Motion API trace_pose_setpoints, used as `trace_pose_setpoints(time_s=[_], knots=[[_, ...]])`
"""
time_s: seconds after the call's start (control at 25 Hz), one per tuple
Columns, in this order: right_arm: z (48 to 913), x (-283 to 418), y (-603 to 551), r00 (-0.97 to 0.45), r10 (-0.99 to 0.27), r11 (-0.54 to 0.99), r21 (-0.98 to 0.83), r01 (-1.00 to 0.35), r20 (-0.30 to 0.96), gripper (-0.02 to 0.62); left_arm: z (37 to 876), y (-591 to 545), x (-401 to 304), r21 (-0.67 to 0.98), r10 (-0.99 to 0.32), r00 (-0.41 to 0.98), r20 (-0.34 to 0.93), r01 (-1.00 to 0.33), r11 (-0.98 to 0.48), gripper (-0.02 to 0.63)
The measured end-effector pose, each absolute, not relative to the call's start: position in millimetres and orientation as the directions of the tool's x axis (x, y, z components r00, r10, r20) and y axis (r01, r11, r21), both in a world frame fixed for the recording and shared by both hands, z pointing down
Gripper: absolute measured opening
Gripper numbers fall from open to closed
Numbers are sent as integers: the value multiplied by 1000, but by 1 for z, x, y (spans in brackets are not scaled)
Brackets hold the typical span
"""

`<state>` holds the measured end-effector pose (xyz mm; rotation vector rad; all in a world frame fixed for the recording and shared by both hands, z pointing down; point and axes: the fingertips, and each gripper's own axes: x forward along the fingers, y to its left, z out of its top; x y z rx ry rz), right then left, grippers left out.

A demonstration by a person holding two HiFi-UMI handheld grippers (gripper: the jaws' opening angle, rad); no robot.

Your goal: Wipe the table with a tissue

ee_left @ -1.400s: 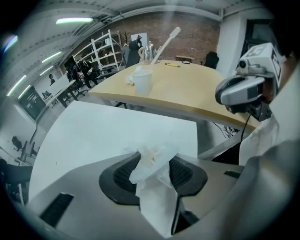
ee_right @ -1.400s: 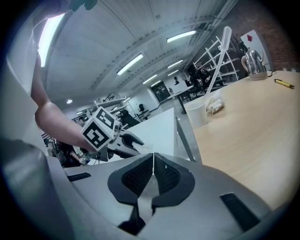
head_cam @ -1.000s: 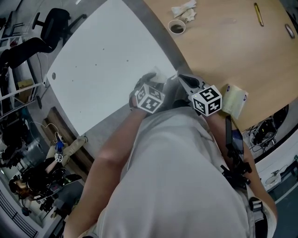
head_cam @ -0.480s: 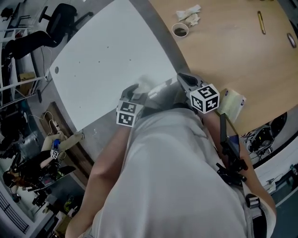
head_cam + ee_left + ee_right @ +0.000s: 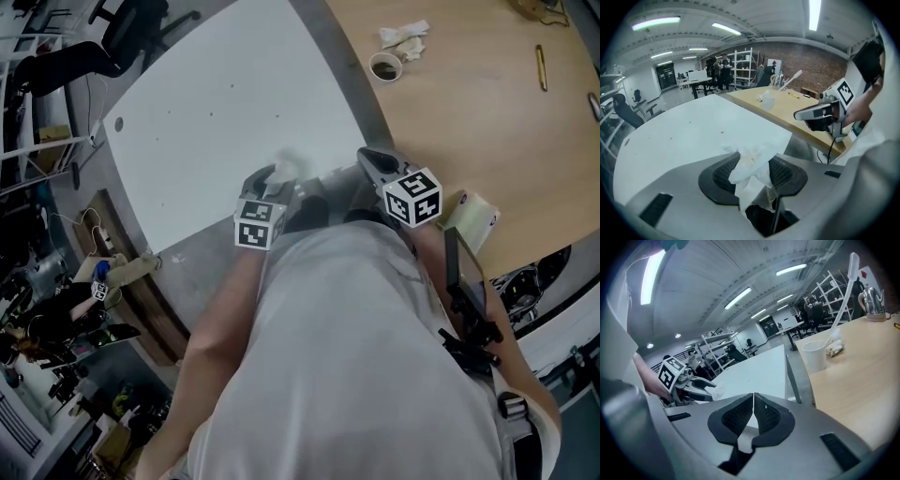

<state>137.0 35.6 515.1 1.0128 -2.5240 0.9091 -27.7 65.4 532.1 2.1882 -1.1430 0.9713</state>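
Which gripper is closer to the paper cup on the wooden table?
Right. The right gripper is by the wooden table's edge, with the cup ahead of it; the left gripper, holding the tissue, is farther off over the white table.

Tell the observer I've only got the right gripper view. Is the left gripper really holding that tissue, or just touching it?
Observer: Holding. In the left gripper view the left gripper pinches the crumpled tissue between its jaws.
Operator: Anything to wipe?
Observer: Small specks dot the white table ahead of it.
Operator: Spare tissues nearby?
Observer: The head view shows a pale packet at the wooden table's edge; contents unclear.
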Motion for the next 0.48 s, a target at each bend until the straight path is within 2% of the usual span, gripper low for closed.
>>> trace_pose_setpoints(time_s=[0.36, 0.48], knots=[[512, 116, 25, -694, -518, 555, -421, -717, 500, 17, 547, 14, -59, 140, -504, 421, 754, -853, -504, 166], [510, 106, 21, -687, -524, 549, -417, -724, 503, 17, 553, -8, -70, 248, -473, 486, 735, -842, -479, 166]])
